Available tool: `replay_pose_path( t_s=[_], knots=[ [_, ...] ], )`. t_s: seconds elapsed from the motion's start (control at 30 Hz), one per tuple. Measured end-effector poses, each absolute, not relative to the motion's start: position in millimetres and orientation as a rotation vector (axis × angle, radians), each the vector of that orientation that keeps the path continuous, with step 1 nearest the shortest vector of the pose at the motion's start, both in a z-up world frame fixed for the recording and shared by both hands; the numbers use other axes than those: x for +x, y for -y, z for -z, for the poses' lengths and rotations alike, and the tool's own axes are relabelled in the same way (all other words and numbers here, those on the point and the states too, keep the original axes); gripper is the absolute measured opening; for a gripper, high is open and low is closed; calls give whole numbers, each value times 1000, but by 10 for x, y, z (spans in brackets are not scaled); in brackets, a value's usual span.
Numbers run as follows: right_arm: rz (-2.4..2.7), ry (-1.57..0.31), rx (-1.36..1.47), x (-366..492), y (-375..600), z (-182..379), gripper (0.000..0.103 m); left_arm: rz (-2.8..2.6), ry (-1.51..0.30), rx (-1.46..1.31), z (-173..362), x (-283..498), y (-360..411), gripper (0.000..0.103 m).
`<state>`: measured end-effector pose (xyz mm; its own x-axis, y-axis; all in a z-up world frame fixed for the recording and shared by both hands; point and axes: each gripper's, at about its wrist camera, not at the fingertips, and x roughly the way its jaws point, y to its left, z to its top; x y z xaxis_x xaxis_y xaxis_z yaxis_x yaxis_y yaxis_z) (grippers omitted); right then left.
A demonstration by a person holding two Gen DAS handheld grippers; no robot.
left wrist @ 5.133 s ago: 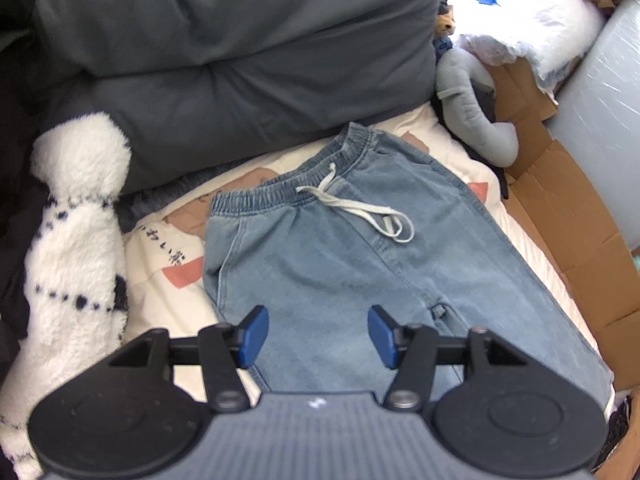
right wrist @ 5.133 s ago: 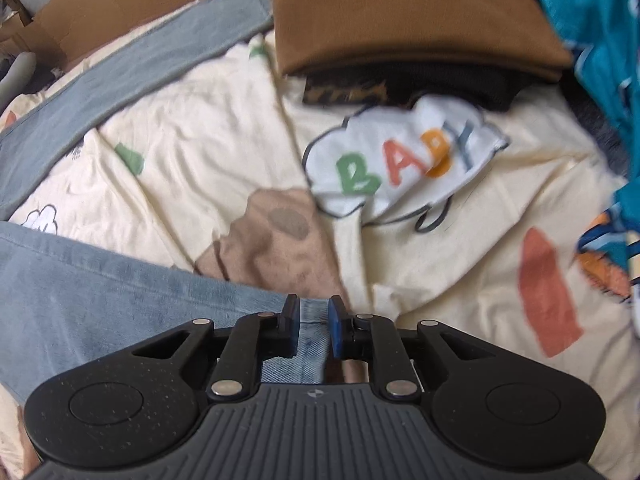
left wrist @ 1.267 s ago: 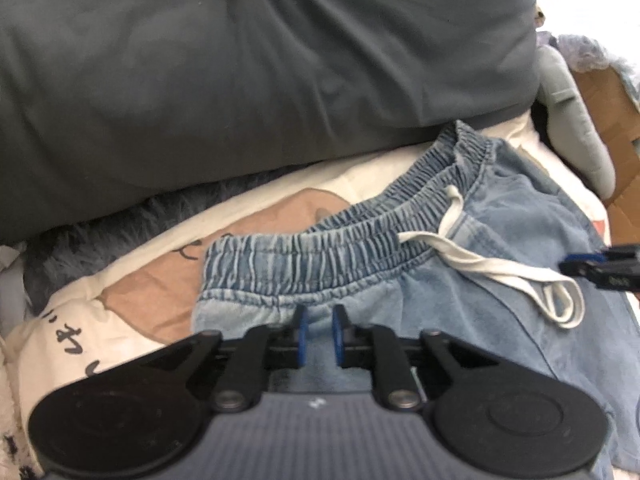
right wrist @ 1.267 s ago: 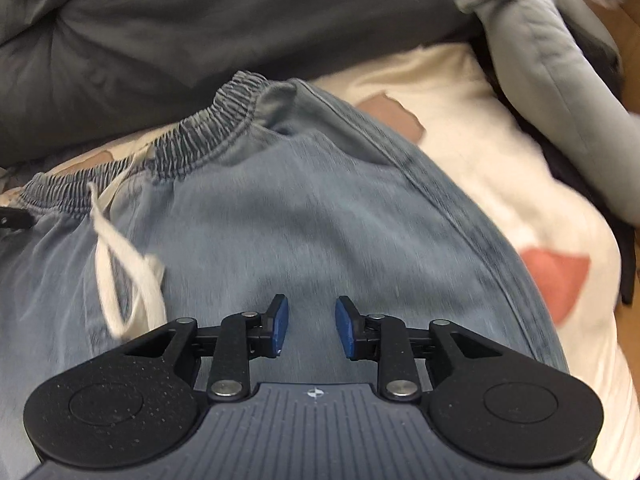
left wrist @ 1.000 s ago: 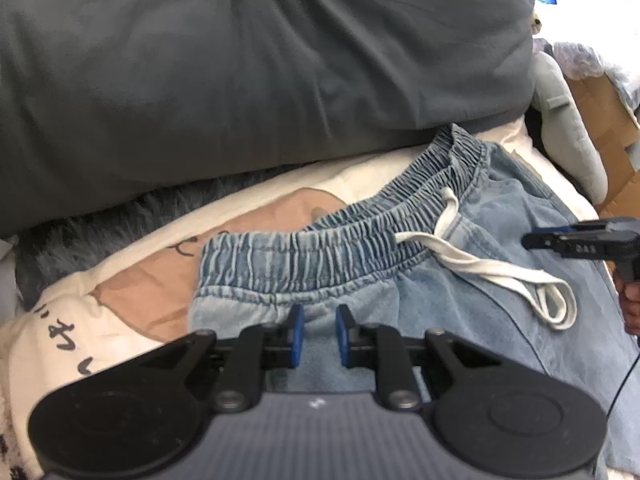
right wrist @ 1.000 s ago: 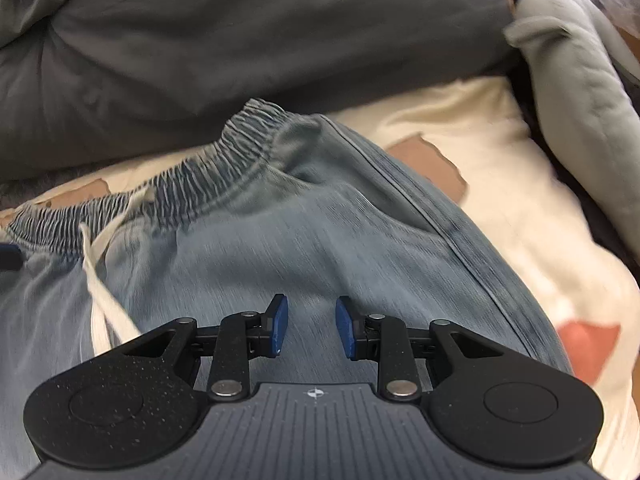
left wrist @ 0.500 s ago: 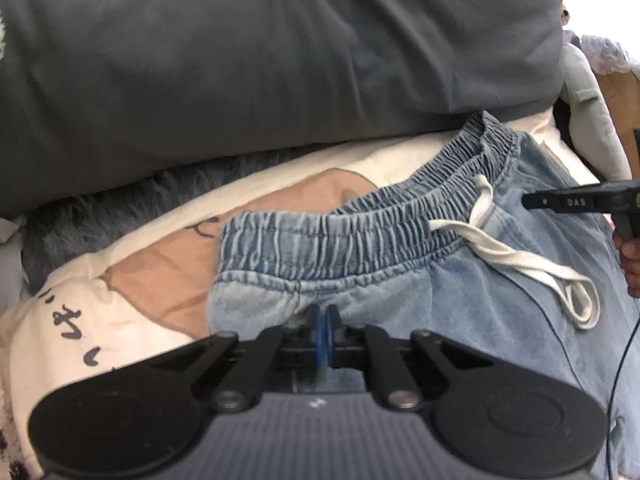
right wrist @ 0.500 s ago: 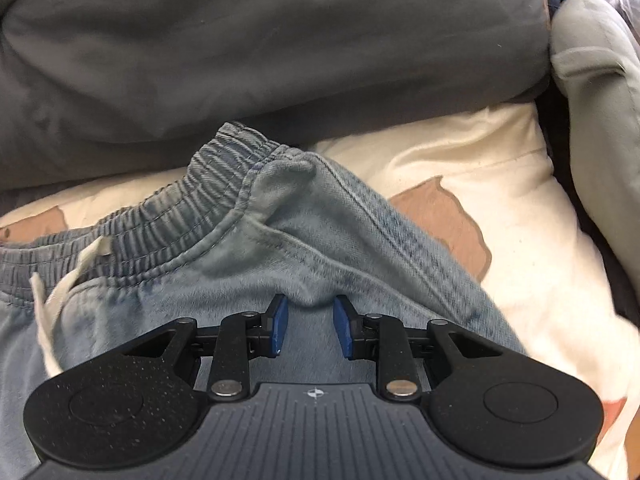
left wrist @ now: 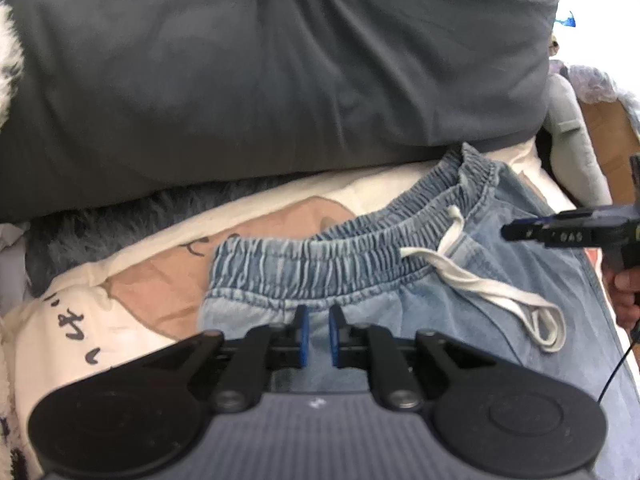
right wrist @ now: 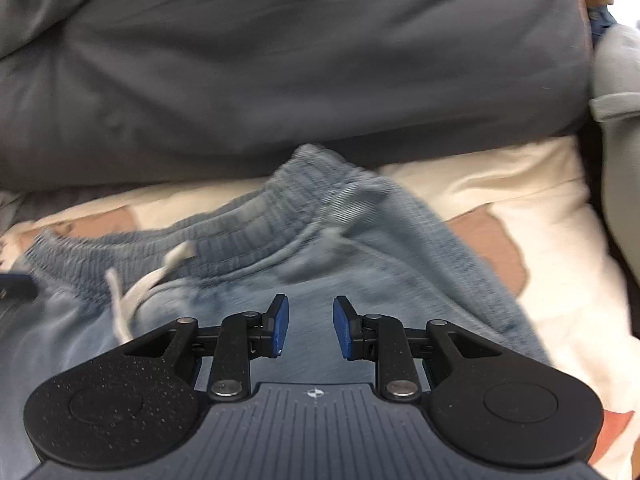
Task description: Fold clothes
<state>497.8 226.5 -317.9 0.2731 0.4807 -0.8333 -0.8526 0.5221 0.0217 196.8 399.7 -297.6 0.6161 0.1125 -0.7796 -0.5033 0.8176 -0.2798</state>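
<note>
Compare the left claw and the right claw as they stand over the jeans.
The left claw has its blue pads nearly together, with a narrow gap at the light blue denim jeans just under the elastic waistband; whether it grips is unclear. The right claw is wide open above the denim. Both are black with blue pads and point toward the waistband.

Light blue washed denim trousers (left wrist: 460,300) with a darker, ribbed blue waistband and an off-white drawstring (left wrist: 492,292) fill the frame's centre and right; a plain dark grey duvet (left wrist: 280,72) spans the top; the cream sheet (left wrist: 80,320) at lower left carries tan patches and black lettering; both grippers' pads (right wrist: 279,326) are blue on black
</note>
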Motion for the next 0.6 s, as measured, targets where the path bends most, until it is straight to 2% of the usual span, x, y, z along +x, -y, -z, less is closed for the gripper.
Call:
replay_pose_path(
  t_s=[0.17, 0.27, 0.33, 0.6],
  knots=[
    [-995, -915, -502, 4833, -2373, 3231, 31, -389, -828, -488, 3026, 1994, -4021, 13],
    [-994, -917, -508, 4835, -2468, 3277, 31, -400, -838, -492, 3125, 2019, -4087, 11],
    [-988, -921, -513, 4865, -2536, 3309, 31, -415, -856, -477, 3185, 2046, -4106, 3],
    [-964, -935, -538, 4962, -2765, 3422, 31, -404, -895, -425, 3289, 2101, -4146, 3]
  ],
)
